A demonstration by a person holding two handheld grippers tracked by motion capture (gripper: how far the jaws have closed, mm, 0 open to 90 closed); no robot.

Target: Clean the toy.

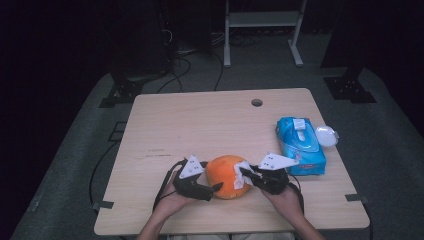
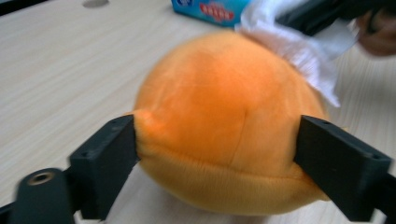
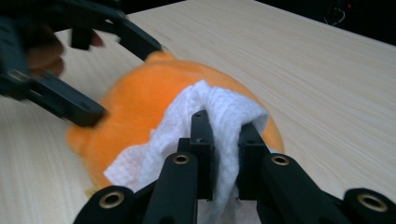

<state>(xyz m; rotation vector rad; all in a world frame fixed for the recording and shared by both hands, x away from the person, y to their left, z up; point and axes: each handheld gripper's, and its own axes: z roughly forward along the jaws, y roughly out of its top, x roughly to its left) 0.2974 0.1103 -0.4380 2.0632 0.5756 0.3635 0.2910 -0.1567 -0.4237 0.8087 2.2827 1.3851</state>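
Sitting near the front edge of the wooden table (image 1: 165,125), one orange plush ball (image 1: 224,175) rests between the two grippers, a little right of the table's middle. The left gripper (image 1: 216,187) straddles the ball from the left: in the left gripper view its two black jaws stand wide on either flank of the plush (image 2: 219,126), and the left one dents the fabric, so the ball is clasped between them. The right gripper (image 1: 245,172) comes in from the other side with its jaws pinched shut on one white wipe (image 3: 205,121), which is pressed against the upper right of the ball.

One blue pack of wipes (image 1: 300,145) lies close to the right edge, just beyond the right hand, and one small round white lid (image 1: 327,135) sits beside it at the very edge, partly overhanging. One round cable hole (image 1: 256,102) is cut near the far edge.

The far half and the whole left side of the tabletop are bare wood, giving free room there; on the right the pack narrows the space. Both forearms enter over the near edge, with only a thin strip of table between the hands and that edge.
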